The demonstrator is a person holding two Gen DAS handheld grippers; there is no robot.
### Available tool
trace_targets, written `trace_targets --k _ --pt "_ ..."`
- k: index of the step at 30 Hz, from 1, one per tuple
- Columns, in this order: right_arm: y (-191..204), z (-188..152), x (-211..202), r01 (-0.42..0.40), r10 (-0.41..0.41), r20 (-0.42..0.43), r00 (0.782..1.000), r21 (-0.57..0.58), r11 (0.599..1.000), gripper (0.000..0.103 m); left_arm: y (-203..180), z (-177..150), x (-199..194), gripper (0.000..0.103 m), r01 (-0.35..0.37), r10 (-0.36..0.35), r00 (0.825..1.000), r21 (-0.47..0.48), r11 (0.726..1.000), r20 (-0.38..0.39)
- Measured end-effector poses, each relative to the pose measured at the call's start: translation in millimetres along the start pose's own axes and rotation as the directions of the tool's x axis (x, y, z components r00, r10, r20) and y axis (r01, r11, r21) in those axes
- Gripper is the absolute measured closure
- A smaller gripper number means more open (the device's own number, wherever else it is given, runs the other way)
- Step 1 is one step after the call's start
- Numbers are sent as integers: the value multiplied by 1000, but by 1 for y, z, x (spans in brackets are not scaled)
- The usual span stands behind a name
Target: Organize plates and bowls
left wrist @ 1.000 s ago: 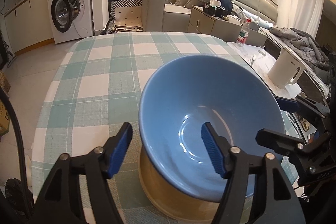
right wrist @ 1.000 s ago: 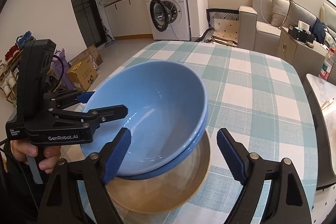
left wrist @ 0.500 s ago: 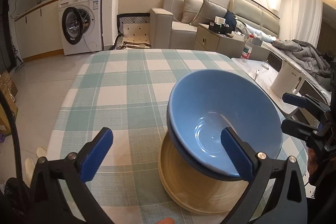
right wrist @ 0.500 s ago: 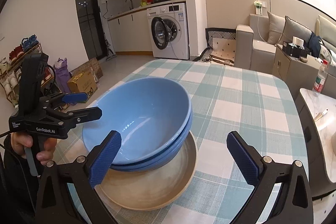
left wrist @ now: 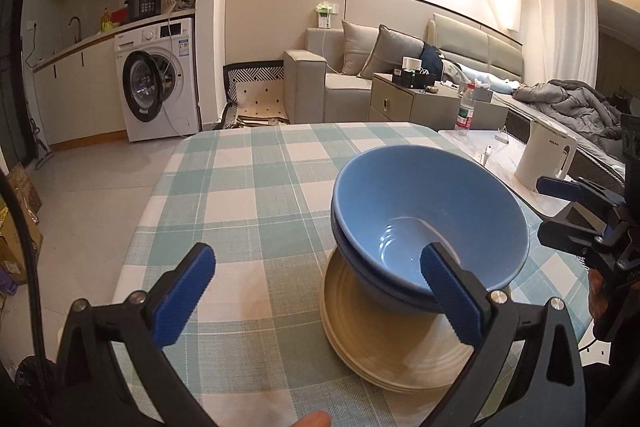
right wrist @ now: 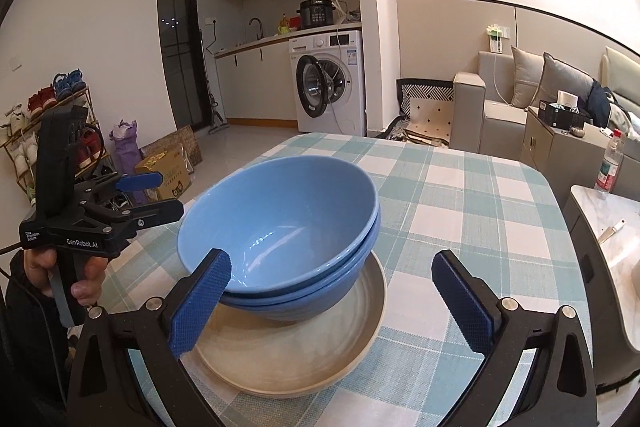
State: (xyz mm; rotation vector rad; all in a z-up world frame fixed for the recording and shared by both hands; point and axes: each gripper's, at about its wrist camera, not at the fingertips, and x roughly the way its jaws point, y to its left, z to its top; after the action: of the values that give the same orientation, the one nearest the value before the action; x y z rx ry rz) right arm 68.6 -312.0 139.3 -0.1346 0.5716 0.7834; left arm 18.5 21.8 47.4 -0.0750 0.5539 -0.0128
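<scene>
Two blue bowls [left wrist: 428, 211] sit nested inside each other on a stack of beige plates [left wrist: 384, 343] on the checked tablecloth; they also show in the right wrist view, bowls [right wrist: 288, 223] on plates [right wrist: 288, 355]. My left gripper [left wrist: 316, 295] is open and empty, drawn back to the left of the stack. It shows from the side in the right wrist view [right wrist: 148, 195]. My right gripper [right wrist: 332, 307] is open and empty, drawn back from the stack. It shows in the left wrist view [left wrist: 560, 207].
The checked table [left wrist: 248, 195] extends beyond the stack. A side surface at the right holds a white kettle [left wrist: 546, 157] and a water bottle [left wrist: 464, 111]. Behind stand a sofa [left wrist: 360, 87], a washing machine [left wrist: 160, 83] and a shoe rack [right wrist: 48, 131].
Both grippers have pulled back and up from the blue bowls and opened wider. The top bowl, earlier between the left fingers, now rests nested in the lower bowl.
</scene>
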Motion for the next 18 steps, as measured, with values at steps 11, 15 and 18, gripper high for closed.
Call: trace_targets --k 11,15,18 --pt "-8 -24 -19 9 -9 80 997 -5 1000 1 8 -19 -13 0 -2 2 997 5 1000 77" --pt "-9 -32 -21 6 -5 83 997 -10 1000 1 6 -26 -11 0 -1 0 996 8 1000 87" --pt "-9 -39 -20 13 -12 85 996 -16 1000 1 5 -29 -9 0 -4 2 996 15 1000 92"
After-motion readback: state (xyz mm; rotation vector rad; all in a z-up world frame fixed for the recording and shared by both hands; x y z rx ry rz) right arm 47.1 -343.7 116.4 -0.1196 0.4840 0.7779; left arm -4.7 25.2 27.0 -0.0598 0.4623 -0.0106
